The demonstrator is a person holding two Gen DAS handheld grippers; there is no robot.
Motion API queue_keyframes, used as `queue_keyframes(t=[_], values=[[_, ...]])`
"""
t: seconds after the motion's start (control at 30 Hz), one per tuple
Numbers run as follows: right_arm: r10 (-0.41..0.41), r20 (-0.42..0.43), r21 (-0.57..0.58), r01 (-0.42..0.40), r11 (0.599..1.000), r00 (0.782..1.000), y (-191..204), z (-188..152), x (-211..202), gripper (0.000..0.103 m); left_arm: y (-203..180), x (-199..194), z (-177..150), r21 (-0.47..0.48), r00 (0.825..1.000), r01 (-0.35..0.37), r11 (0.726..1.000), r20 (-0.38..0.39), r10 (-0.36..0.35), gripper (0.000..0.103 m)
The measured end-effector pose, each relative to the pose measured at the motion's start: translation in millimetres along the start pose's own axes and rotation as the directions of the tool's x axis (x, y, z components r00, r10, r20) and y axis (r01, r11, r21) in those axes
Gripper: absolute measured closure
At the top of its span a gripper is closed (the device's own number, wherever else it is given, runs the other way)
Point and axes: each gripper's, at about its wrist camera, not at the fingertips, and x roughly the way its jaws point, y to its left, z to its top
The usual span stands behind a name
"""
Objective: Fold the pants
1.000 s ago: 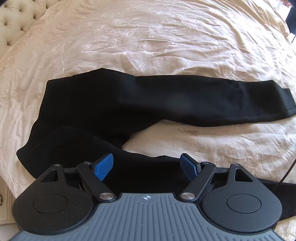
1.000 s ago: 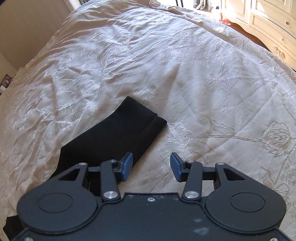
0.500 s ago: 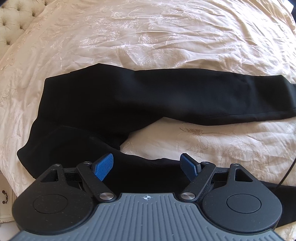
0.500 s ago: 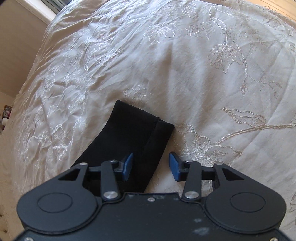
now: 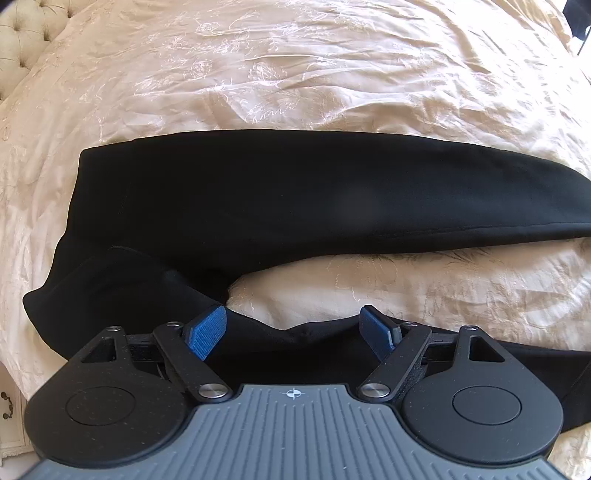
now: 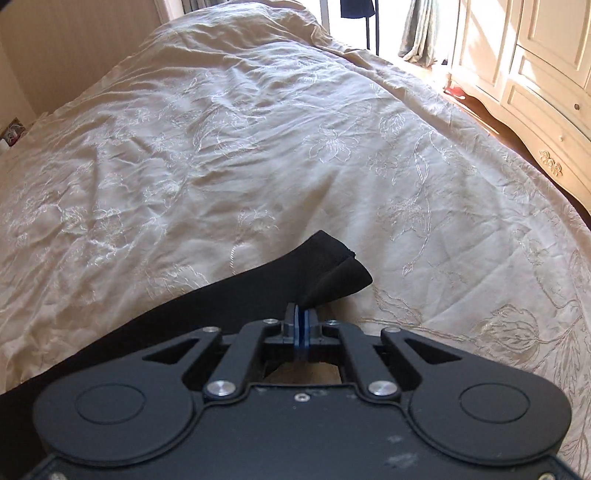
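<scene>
Black pants (image 5: 280, 199) lie spread on a cream embroidered bedspread (image 5: 295, 74), waist at the left, one leg stretched right and the other running under my left gripper. My left gripper (image 5: 293, 326) is open just above the near leg, blue pads apart. In the right wrist view, my right gripper (image 6: 302, 319) is shut on the hem end of a pant leg (image 6: 332, 269) and lifts it off the bedspread (image 6: 258, 147); the cuff folds up past the pads.
A tufted headboard (image 5: 26, 40) is at the far left. A cream wardrobe and drawers (image 6: 535, 81) stand right of the bed, with a curtain (image 6: 421, 29) and bright floor beyond. The bed edge and a bedside cabinet (image 5: 9, 417) are at the lower left.
My right gripper has closed on the pant leg's hem and raised it, with its view tilting up. My left gripper has moved closer over the pants and stays open.
</scene>
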Motion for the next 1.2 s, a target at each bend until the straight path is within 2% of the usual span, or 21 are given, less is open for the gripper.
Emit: queue_keyframes(t=[0.13,0.23,0.4,0.43,0.47,0.6,0.77,1.0,1.2], values=[[-0.068,-0.070,-0.028,0.066,0.997,0.995,1,-14,15,0.098,11,-9,-4,-0.006,0.999,-0.007,1.000,0.038,0.007,0.024],[-0.061,-0.038,0.029,0.062,0.998,0.997,-4,-17,-7,0.086,24,-13,-9,-0.034,0.999,-0.017,0.999,0.050,0.018,0.024],[0.031,0.051,0.064,-0.034,0.997,0.998,-12,-30,-68,0.082,44,-19,-21,-0.059,0.995,-0.067,0.996,0.070,0.071,0.027],[0.054,0.065,0.058,-0.058,0.997,0.996,-13,-36,-83,0.082,49,-21,-24,-0.065,0.994,-0.083,0.994,0.072,0.088,0.033],[0.069,0.074,0.051,-0.073,0.996,0.995,-12,-42,-93,0.082,53,-21,-27,-0.070,0.993,-0.093,0.993,0.072,0.098,0.035],[0.105,0.084,0.028,-0.108,0.994,0.991,-14,-78,-128,0.080,68,-20,-39,-0.073,0.993,-0.091,0.993,0.065,0.096,0.035],[0.109,0.017,0.069,-0.110,0.992,0.994,-18,-139,-151,0.080,80,-21,-57,-0.010,0.993,-0.088,0.996,0.082,0.088,0.035],[0.059,-0.077,0.165,-0.045,0.985,0.995,-25,-219,-165,0.078,97,-12,-85,0.159,0.993,-0.046,0.986,0.114,0.028,0.035],[0.039,-0.125,0.306,0.001,0.952,0.991,-40,-259,-163,0.074,117,-3,-102,0.214,0.994,0.005,0.977,0.102,-0.028,0.035]])
